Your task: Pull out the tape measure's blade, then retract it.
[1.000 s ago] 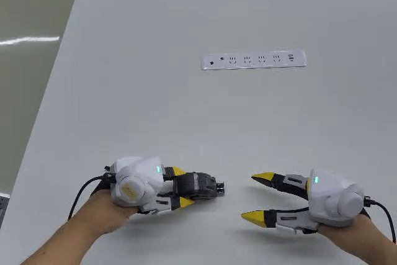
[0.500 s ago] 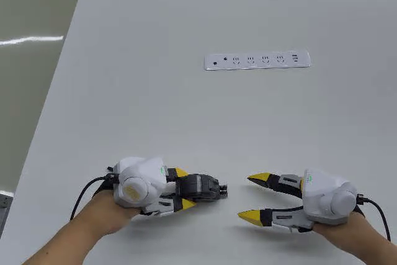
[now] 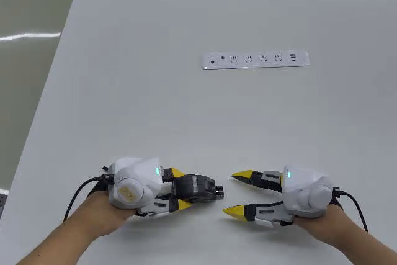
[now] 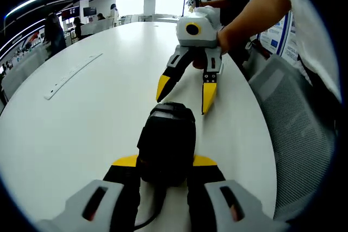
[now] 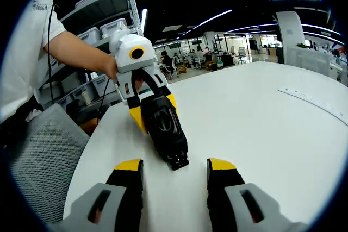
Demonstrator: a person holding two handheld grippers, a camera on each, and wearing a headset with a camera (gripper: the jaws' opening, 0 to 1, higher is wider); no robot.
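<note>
Hands low at the near edge of the white desk (image 3: 186, 110) each hold a gripper, seen from the head view. The left gripper (image 3: 180, 188) is clamped on the black tape measure (image 3: 197, 187), whose body sticks out past the yellow tips toward the other side. The right gripper (image 3: 237, 193) lies just beside it with its jaws spread apart and nothing between them, its tips pointing at the tape measure's front end. A white power strip (image 3: 255, 60) lies farther up the desk, well apart from both.

From the left gripper view, the tape measure sits squeezed between that gripper's two yellow-tipped jaws and rests on the desk. Beyond it the right gripper faces back, jaws parted, tips near the tape measure's far end but not touching it. A grey mesh chair (image 4: 304, 123) stands off the desk's edge.

From the right gripper view, the open jaws rise on either side of the tape measure's front end, which lies just ahead of the gap. Whether any blade is drawn out, I cannot tell. Behind it the left gripper pinches the case from both sides, held by a bare forearm with a white sleeve.
</note>
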